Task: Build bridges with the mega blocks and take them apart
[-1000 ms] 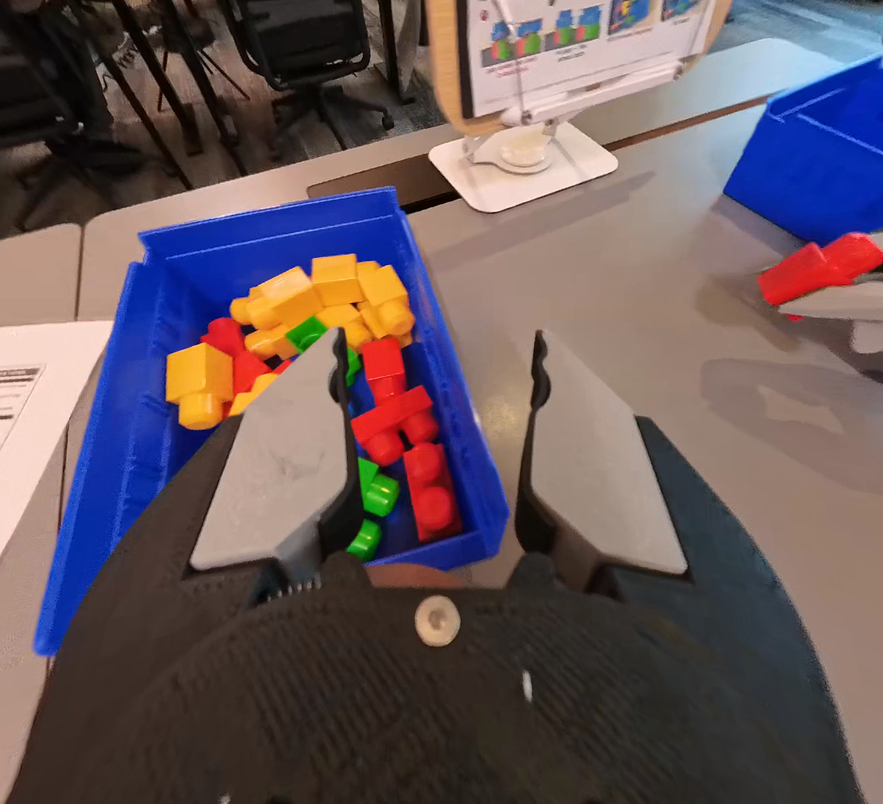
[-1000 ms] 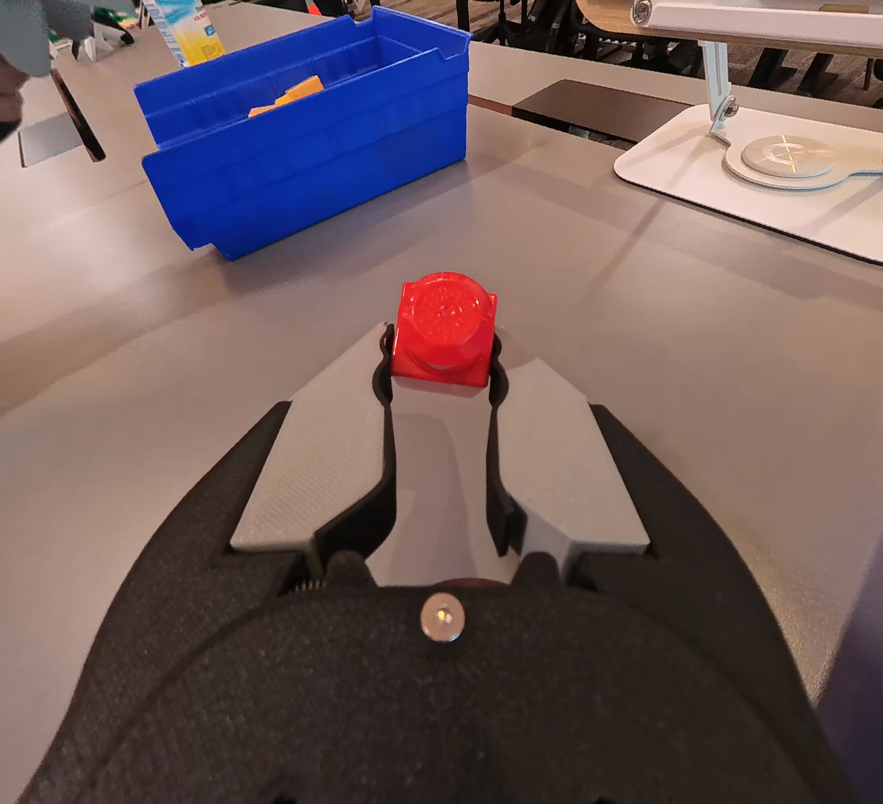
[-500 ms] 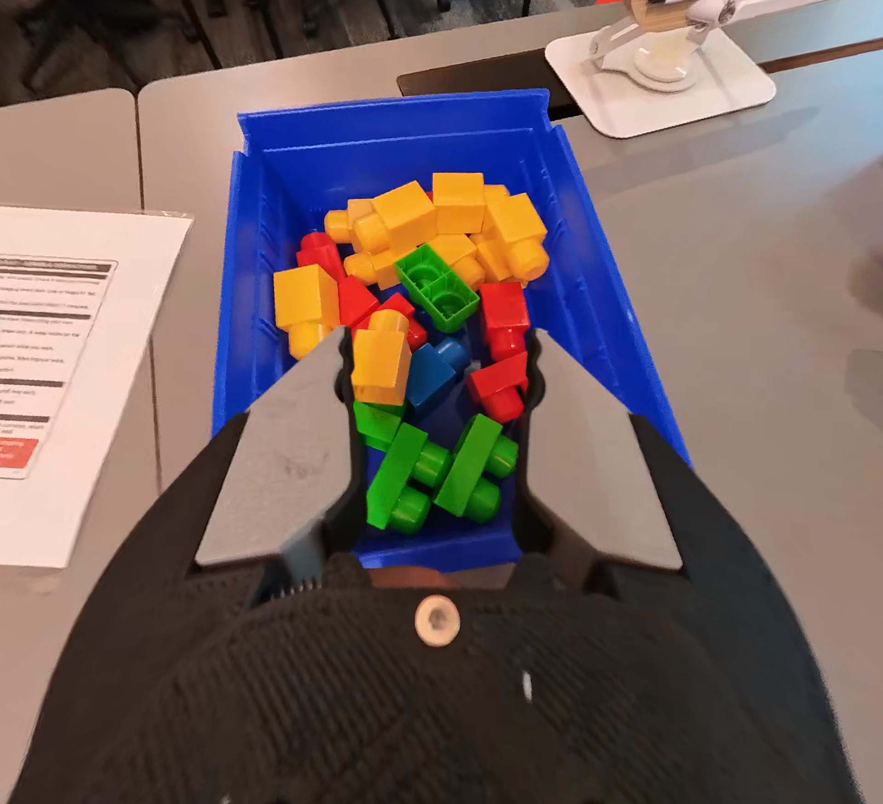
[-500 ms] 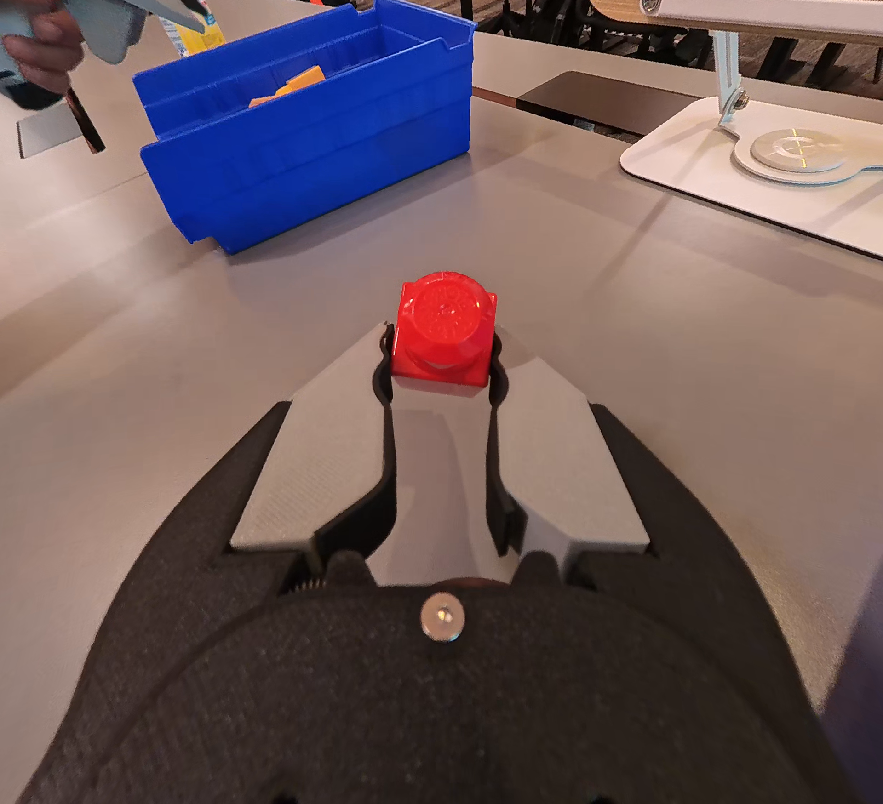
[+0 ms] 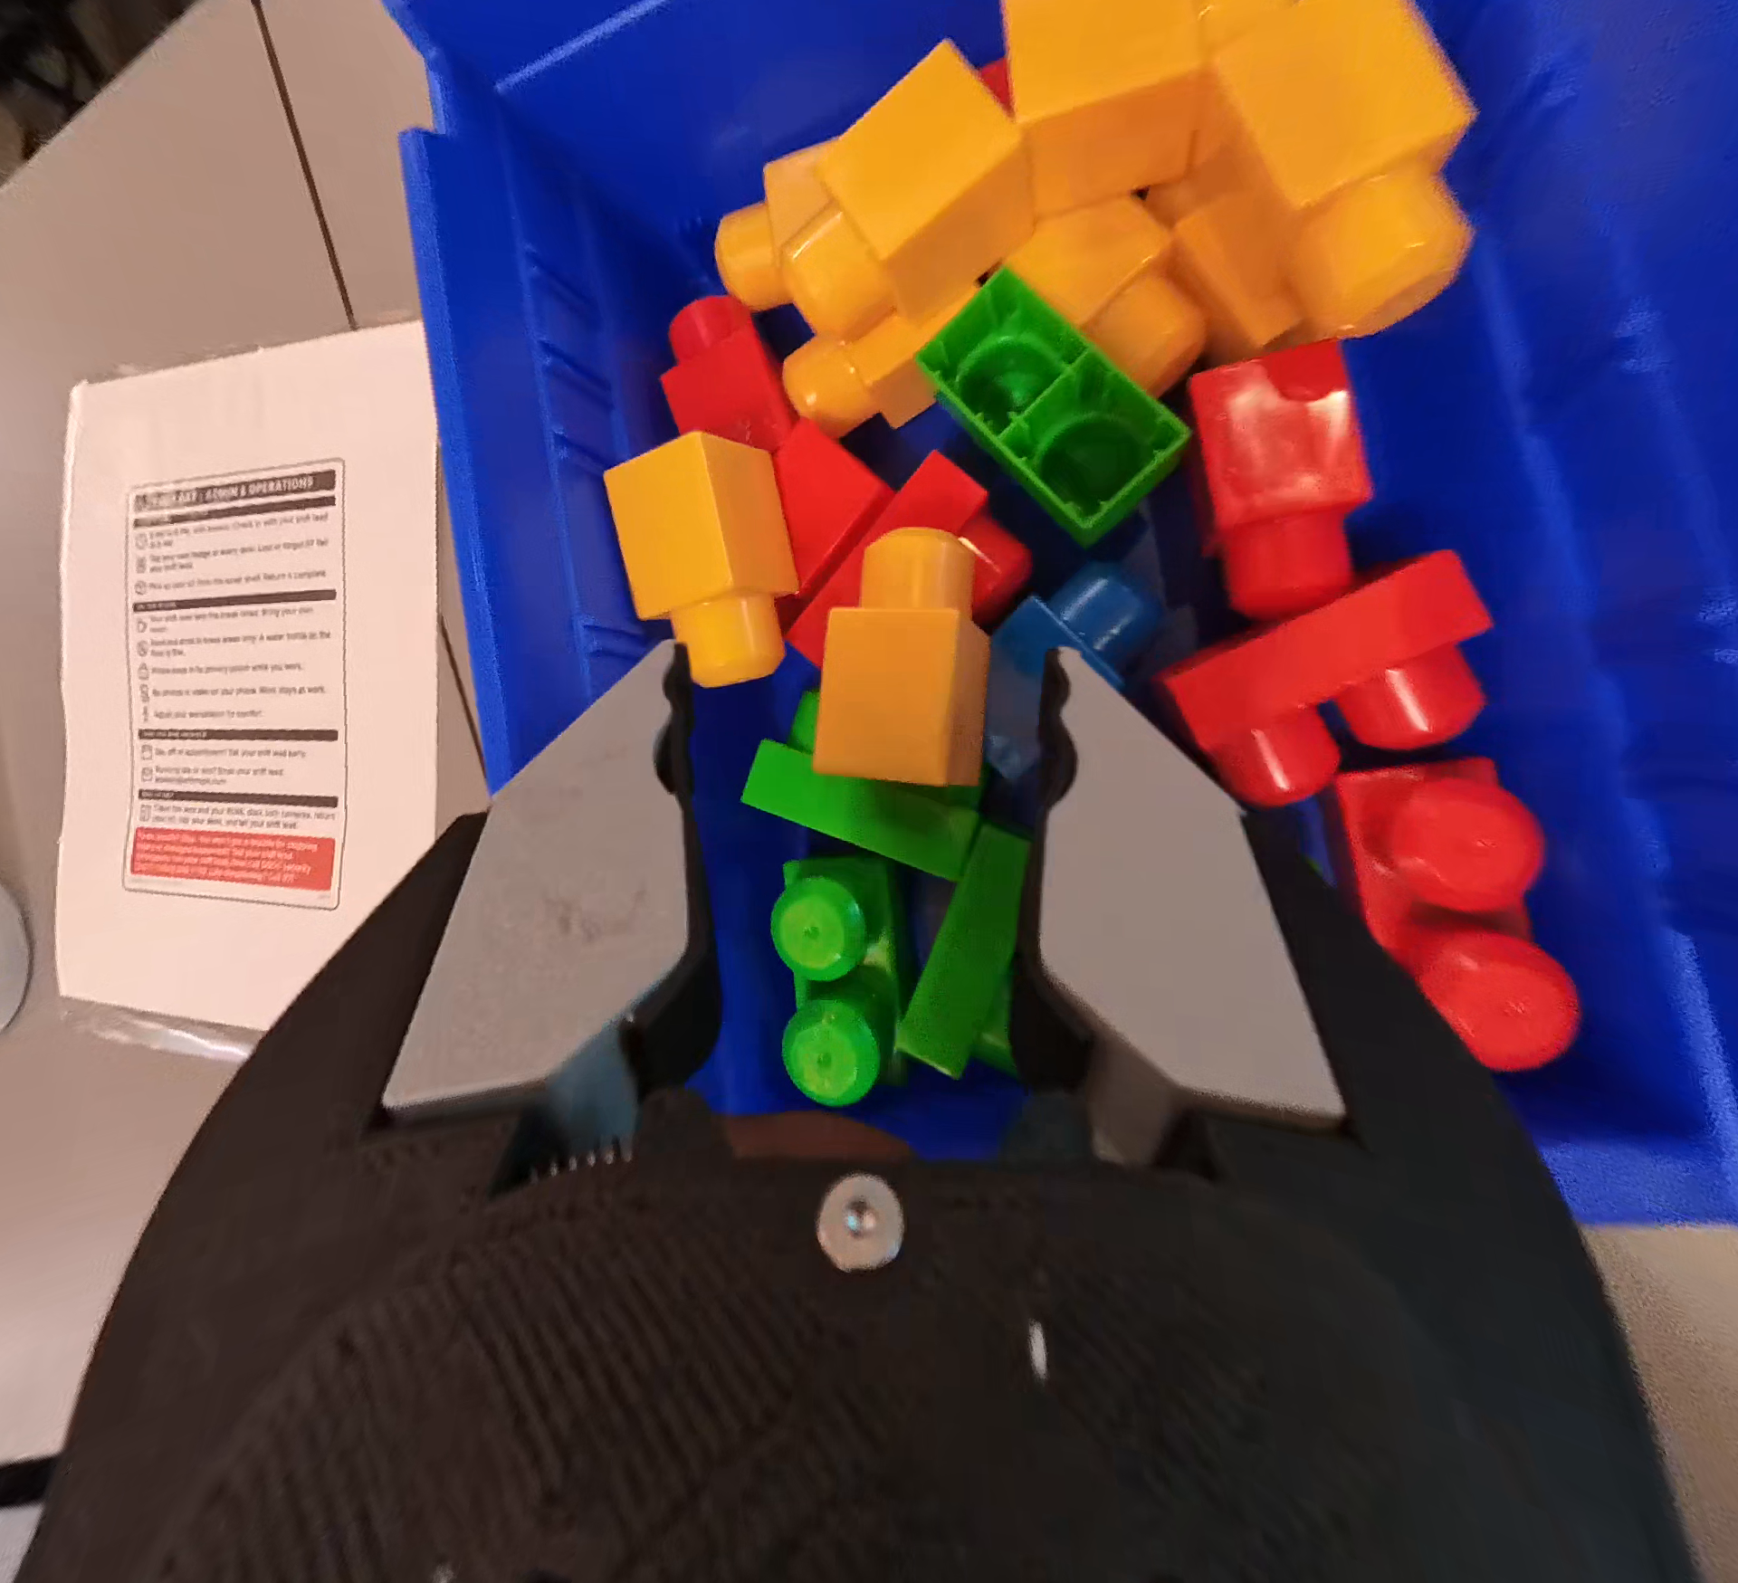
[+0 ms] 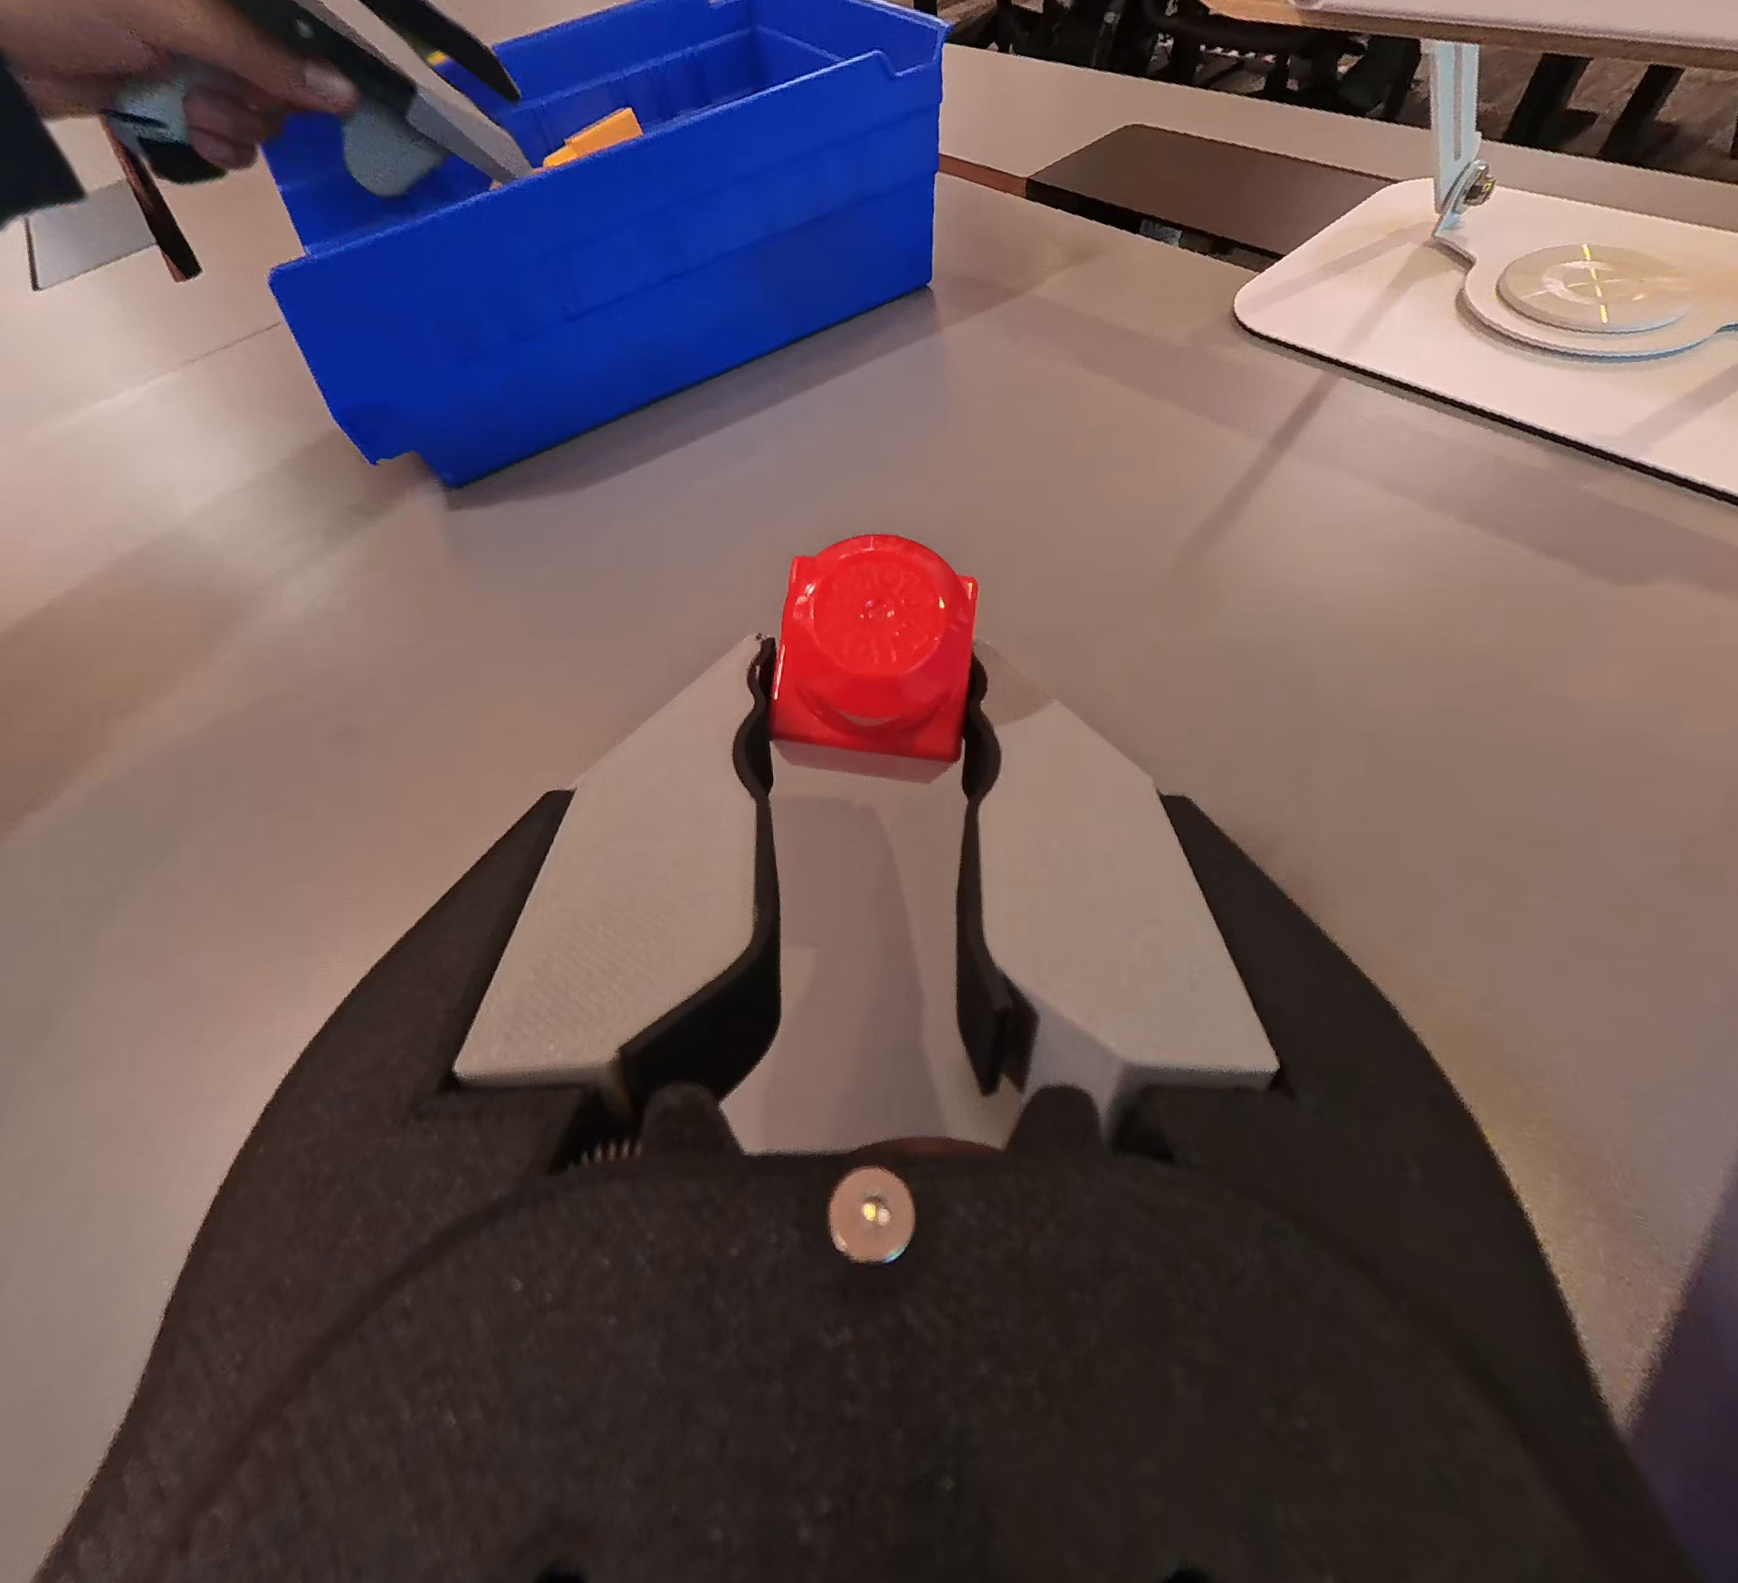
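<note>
Left gripper (image 5: 863,696) held spread wide above the near end of the blue bin (image 5: 564,372), fingertips to either side of a single-stud yellow block (image 5: 898,692), not closed on it; contact with the block could not be told. Under that yellow block, a green flat piece (image 5: 865,804) and a green two-stud block (image 5: 828,992) at the bin's near wall. Beside the right fingertip, a blue block (image 5: 1082,626), partly hidden. Farther into the bin, an upturned green block (image 5: 1053,405) showing its hollow underside, ringed at the far end by a heap of yellow blocks (image 5: 1110,127). Along the bin's right wall, several red blocks (image 5: 1317,682). Against the left wall, another yellow block (image 5: 701,541) with its stud pointing toward the camera. Left of the bin, outside it, a white printed sheet (image 5: 235,673) flat on the grey table (image 5: 188,174).

Seen from the right wrist: right gripper (image 6: 870,673) clenched on a red block (image 6: 875,654), stud facing forward, held over the table well to the near side of the bin (image 6: 611,287). At the bin's left end, the left gripper (image 6: 451,118) dipped inside the rim, gripped by a person's hand (image 6: 122,43). Right of the bin, well apart, a white stand base (image 6: 1505,315).
</note>
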A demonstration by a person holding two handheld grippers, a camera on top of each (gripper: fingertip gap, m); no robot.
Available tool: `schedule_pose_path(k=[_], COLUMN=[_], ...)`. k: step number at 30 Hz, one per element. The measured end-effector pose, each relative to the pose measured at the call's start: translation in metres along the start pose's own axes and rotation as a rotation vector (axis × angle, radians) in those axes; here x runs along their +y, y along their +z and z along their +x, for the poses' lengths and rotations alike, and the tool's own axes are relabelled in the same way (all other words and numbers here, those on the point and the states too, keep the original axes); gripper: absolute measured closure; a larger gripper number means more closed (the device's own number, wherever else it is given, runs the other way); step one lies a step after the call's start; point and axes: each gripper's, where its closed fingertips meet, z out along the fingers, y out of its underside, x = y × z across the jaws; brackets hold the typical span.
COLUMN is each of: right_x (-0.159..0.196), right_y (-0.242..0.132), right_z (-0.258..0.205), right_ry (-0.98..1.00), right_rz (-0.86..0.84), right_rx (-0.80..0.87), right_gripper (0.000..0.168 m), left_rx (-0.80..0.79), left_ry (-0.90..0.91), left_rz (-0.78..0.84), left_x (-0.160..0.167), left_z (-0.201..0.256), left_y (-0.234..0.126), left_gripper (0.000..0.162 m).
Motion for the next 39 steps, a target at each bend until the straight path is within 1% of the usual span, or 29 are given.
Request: schedule_pose_path(k=[4,5,6,10,14,16,18,20,22,23,25,28,31,32,34,36,39], right_x=[0.000,0.000,0.000,0.001,0.002,0.002,0.002,0.002,0.002,0.002,0.005,0.011,0.014,0.015,0.014,0.011,0.003], right_y=[0.000,0.000,0.000,0.001,0.001,0.002,0.002,0.001,0.000,0.000,0.000,0.000,-0.002,-0.004,-0.009,-0.015,-0.024], right_z=[0.001,0.001,0.001,-0.001,-0.005,-0.009,-0.013,-0.017,-0.022,-0.024,-0.030,-0.040,-0.052,-0.056,-0.061,-0.065,-0.067], right_ry=[0.006,0.006,0.006,0.005,0.010,0.017,0.015,0.006,0.004,0.002,-0.009,-0.042,-0.094,-0.110,-0.133,-0.148,-0.161], right_rz=[0.000,0.000,-0.001,-0.006,-0.010,-0.011,-0.018,-0.022,-0.030,-0.034,-0.055,-0.087,-0.109,-0.113,-0.112,-0.099,-0.064], right_rx=[-0.003,-0.005,-0.007,-0.017,-0.047,-0.077,-0.098,-0.128,-0.167,-0.183,-0.214,-0.260,-0.317,-0.337,-0.372,-0.411,-0.443], right_gripper=[0.133,0.133,0.133,0.133,0.133,0.133,0.133,0.133,0.133,0.133,0.133,0.133,0.133,0.133,0.133,0.133,0.133], left_rx=[0.021,0.027,0.050,0.099,0.105,0.113,0.181,0.319,0.425,0.472,0.546,0.689,0.803,0.853,0.915,0.954,1.022], left_ry=[-0.028,-0.024,-0.028,-0.068,-0.091,-0.119,-0.135,-0.085,0.001,0.049,0.123,0.214,0.292,0.310,0.314,0.361,0.366], left_rz=[-0.076,-0.096,-0.085,-0.059,-0.009,0.072,0.221,0.458,0.659,0.749,0.849,0.910,0.911,0.937,0.936,0.948,0.917], left_x=[0.010,0.014,0.014,0.014,0.016,0.008,-0.012,-0.041,-0.060,-0.066,-0.075,-0.079,-0.080,-0.081,-0.084,-0.085,-0.084], left_z=[0.001,0.001,0.004,0.005,-0.002,-0.005,0.002,0.027,0.056,0.074,0.112,0.182,0.246,0.264,0.293,0.316,0.337], left_y=[0.021,0.025,0.027,0.027,0.016,0.002,-0.021,-0.060,-0.100,-0.117,-0.140,-0.157,-0.157,-0.162,-0.166,-0.170,-0.161], left_gripper=[0.097,0.105,0.123,0.126,0.127,0.127,0.127,0.127,0.127,0.127,0.127,0.127,0.127,0.127,0.127,0.127,0.127])
